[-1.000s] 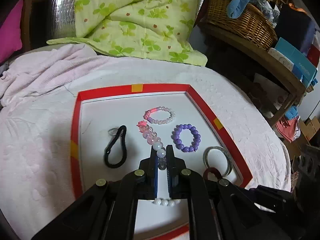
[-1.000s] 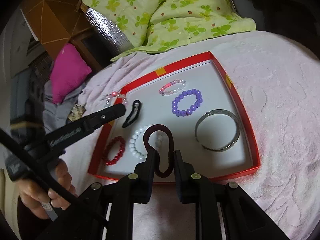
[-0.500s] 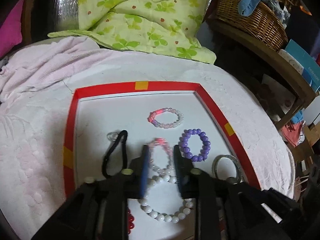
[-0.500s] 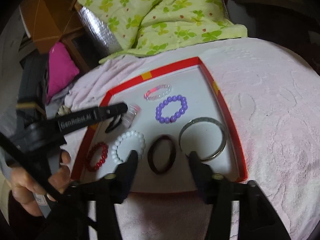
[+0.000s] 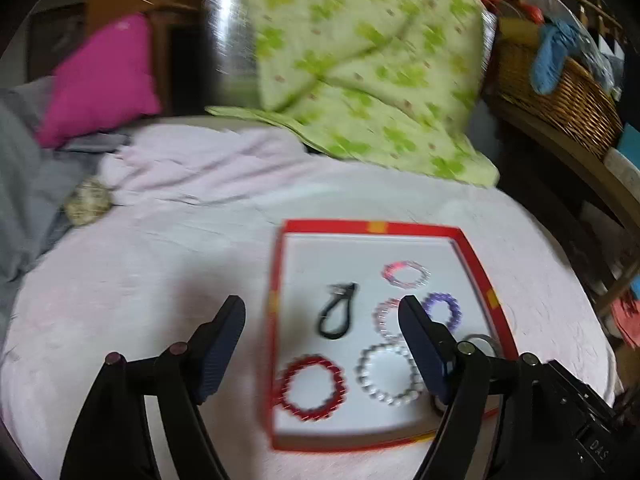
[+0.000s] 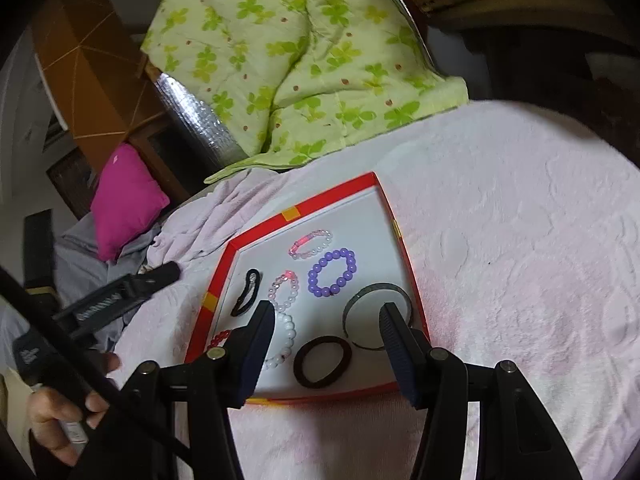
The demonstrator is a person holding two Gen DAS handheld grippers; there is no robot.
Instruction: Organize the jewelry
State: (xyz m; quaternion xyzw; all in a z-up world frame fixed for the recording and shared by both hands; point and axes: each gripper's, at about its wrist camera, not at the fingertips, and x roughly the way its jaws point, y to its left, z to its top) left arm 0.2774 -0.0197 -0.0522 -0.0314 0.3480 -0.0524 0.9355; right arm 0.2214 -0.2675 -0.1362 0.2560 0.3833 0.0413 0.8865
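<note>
A red-rimmed white tray [image 5: 472, 256] [image 6: 328, 200] lies on the pink bedspread. In it are a red bead bracelet [image 5: 311, 387], a white pearl bracelet [image 5: 386, 374] [image 6: 285, 336], a pale pink bead bracelet [image 6: 285, 290], a purple bead bracelet [image 6: 332, 273], a pink-and-clear bracelet [image 6: 310, 243], a black hair tie [image 5: 337, 315] [image 6: 246, 292], a dark red hair band [image 6: 322, 361] and a silver bangle [image 6: 376, 316]. My left gripper [image 5: 322, 322] is open and empty, above the tray's left rim. My right gripper [image 6: 327, 316] is open and empty, above the tray's near end.
A green floral quilt [image 5: 360, 60] lies behind the tray. A magenta cushion [image 5: 100, 80] and grey cloth [image 5: 20, 184] sit at the left. A wicker basket [image 5: 560, 88] stands on a wooden shelf at the right. The left gripper shows in the right wrist view [image 6: 120, 296].
My left gripper let go of the pale pink bracelet in the tray, opened wide and pulled back to the left. My right gripper released the dark red hair band, opened and drew back.
</note>
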